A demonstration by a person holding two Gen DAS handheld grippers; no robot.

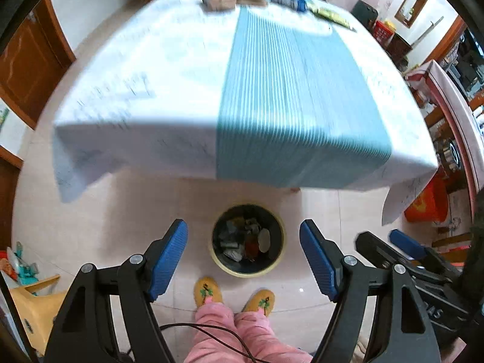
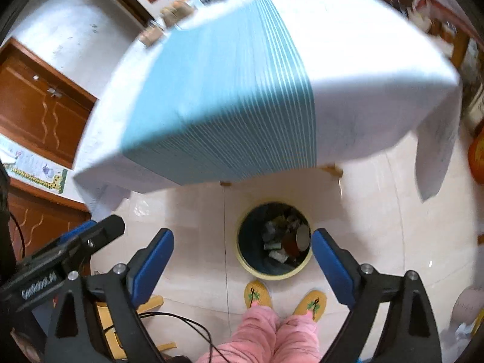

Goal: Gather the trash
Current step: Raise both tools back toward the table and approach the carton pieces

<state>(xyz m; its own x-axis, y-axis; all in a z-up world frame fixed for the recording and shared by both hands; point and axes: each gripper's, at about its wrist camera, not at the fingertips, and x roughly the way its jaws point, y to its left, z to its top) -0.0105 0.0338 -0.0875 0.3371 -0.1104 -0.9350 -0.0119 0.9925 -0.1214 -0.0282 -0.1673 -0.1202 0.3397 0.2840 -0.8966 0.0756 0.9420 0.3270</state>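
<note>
While I hold both the left gripper (image 1: 243,260) and right gripper (image 2: 242,267) with fingers spread and empty above the bin (image 1: 248,240) on the floor, remaining trash (image 1: 331,15) lies well ahead along the desk's (image 1: 136,90) far edge, neither hand clearly nearer.

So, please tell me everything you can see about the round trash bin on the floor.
The trash bin is a round, open container with a pale yellow rim and a dark inside, probably plastic. It stands upright on the pale tiled floor, just in front of the table's near edge and ahead of the person's yellow slippers. It already holds several pieces of trash, blurred: grey wrappers, something red-brown, a pale round piece. Nothing touches it from outside.
</note>
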